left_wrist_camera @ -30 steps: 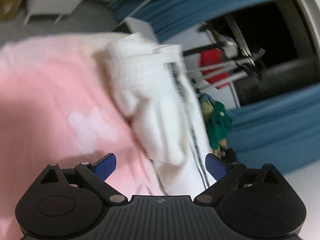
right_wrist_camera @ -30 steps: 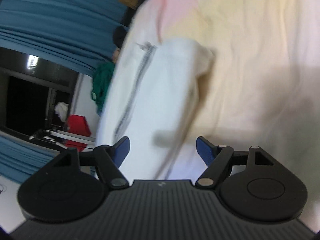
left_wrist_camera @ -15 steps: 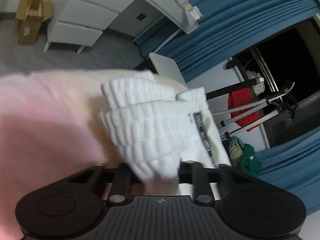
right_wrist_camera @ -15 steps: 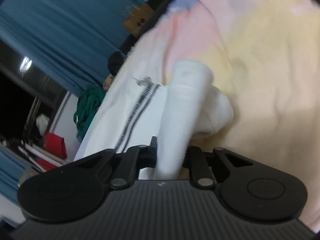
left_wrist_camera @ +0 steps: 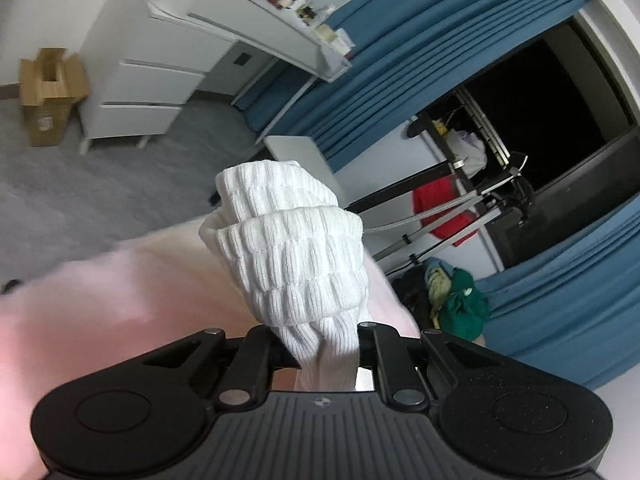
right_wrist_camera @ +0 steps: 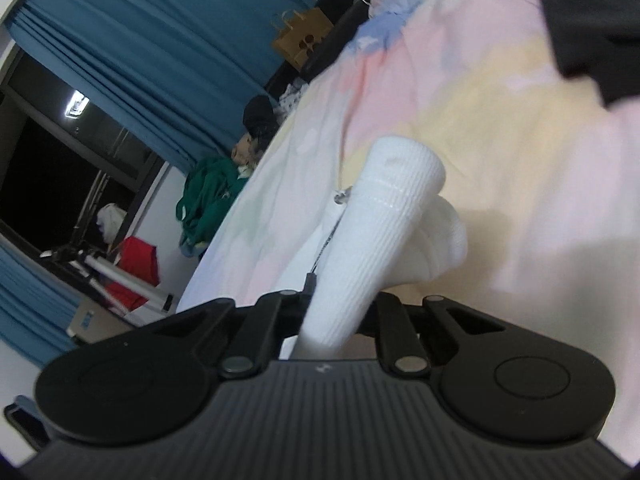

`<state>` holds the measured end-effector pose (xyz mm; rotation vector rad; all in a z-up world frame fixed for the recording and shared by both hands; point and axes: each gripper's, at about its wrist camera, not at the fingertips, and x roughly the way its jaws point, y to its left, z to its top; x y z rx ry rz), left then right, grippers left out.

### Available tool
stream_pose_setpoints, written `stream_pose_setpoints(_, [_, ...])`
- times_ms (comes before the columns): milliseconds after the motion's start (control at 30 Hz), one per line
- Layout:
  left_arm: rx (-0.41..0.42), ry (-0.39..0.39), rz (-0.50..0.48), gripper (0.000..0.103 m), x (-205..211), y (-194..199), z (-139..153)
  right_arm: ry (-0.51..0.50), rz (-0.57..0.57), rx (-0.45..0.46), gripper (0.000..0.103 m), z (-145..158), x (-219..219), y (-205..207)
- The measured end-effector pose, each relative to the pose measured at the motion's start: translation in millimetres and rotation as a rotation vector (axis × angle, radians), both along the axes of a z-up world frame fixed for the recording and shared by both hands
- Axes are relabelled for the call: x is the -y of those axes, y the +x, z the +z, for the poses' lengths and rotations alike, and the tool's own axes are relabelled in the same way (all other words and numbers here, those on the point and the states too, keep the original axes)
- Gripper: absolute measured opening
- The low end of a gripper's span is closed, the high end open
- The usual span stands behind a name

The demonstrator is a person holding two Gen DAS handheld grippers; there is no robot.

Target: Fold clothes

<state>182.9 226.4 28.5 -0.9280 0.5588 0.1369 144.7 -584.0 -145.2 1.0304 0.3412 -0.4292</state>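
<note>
A white ribbed sock [left_wrist_camera: 296, 248] rises in a bunched fold in front of the left wrist camera, and my left gripper [left_wrist_camera: 320, 354] is shut on its lower end. In the right wrist view the same white sock [right_wrist_camera: 380, 236] stretches up from my right gripper [right_wrist_camera: 334, 320], which is shut on it; its far end bulges into a rounded heel. The sock is lifted above a pastel pink and yellow bedspread [right_wrist_camera: 520, 128]. A white garment with a dark striped edge [right_wrist_camera: 320, 252] lies on the bed under the sock.
A white drawer unit [left_wrist_camera: 140, 80] and a cardboard box [left_wrist_camera: 48, 92] stand on the grey floor beyond the bed. Blue curtains [left_wrist_camera: 420, 40], a drying rack with a red cloth [left_wrist_camera: 440, 208] and a green clothes heap [left_wrist_camera: 464, 300] lie to the right. A black item [right_wrist_camera: 592, 20] rests on the bedspread.
Both grippers were open over the sock a second ago; they have closed on it and lifted it off the bed, and both cameras have tilted up toward the room.
</note>
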Motion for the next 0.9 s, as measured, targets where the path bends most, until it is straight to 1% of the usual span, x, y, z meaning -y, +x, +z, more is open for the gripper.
stream_pose_setpoints(33, [-0.014,0.0,-0.003,0.013,-8,-17,1,0.015,0.011,-0.004,0.012,-2,-2,-12])
stream_pose_setpoints(200, [-0.114,-0.004,-0.012,0.014,-38,-82,-28,0.087,0.035,0.0,0.012,-23,-12,-71])
stream_pose_setpoints(300, [-0.178,-0.004,-0.017,0.014,-55,-119,-48,0.122,0.019,-0.023,0.012,-42,-18,-90])
stream_pose_setpoints(367, [-0.247,0.007,-0.02,0.015,-60,-126,-71,0.154,-0.005,-0.011,0.012,-58,-20,-98])
stream_pose_setpoints(400, [-0.263,-0.005,-0.018,0.016,-63,-130,-81,0.163,-0.016,0.004,0.012,-66,-22,-101])
stream_pose_setpoints(467, [-0.249,-0.037,-0.02,0.018,-69,-144,-96,0.17,-0.034,0.027,0.012,-80,-25,-106])
stream_pose_setpoints(533, [-0.236,-0.038,-0.04,0.021,-72,-152,-96,0.163,-0.038,0.052,0.012,-87,-27,-109])
stream_pose_setpoints(633, [-0.256,-0.002,-0.078,0.031,-71,-163,-94,0.133,-0.026,0.075,0.012,-91,-29,-110])
stream_pose_setpoints(667, [-0.269,0.017,-0.09,0.04,-70,-168,-92,0.127,-0.024,0.082,0.012,-92,-27,-112])
stream_pose_setpoints(700, [-0.283,0.036,-0.1,0.051,-68,-173,-89,0.122,-0.022,0.09,0.012,-94,-26,-115])
stream_pose_setpoints(733, [-0.301,0.065,-0.109,0.058,-64,-175,-86,0.114,-0.019,0.096,0.012,-94,-26,-115])
stream_pose_setpoints(767, [-0.316,0.106,-0.129,0.064,-60,-178,-79,0.108,-0.017,0.1,0.012,-94,-26,-115])
stream_pose_setpoints(800, [-0.324,0.15,-0.147,0.065,-55,-182,-72,0.104,-0.016,0.104,0.012,-95,-26,-116])
stream_pose_setpoints(833, [-0.314,0.202,-0.162,0.066,-49,-187,-64,0.101,-0.016,0.109,0.012,-96,-26,-116])
stream_pose_setpoints(900, [-0.293,0.305,-0.192,0.076,-37,-198,-48,0.095,-0.016,0.119,0.012,-97,-27,-117])
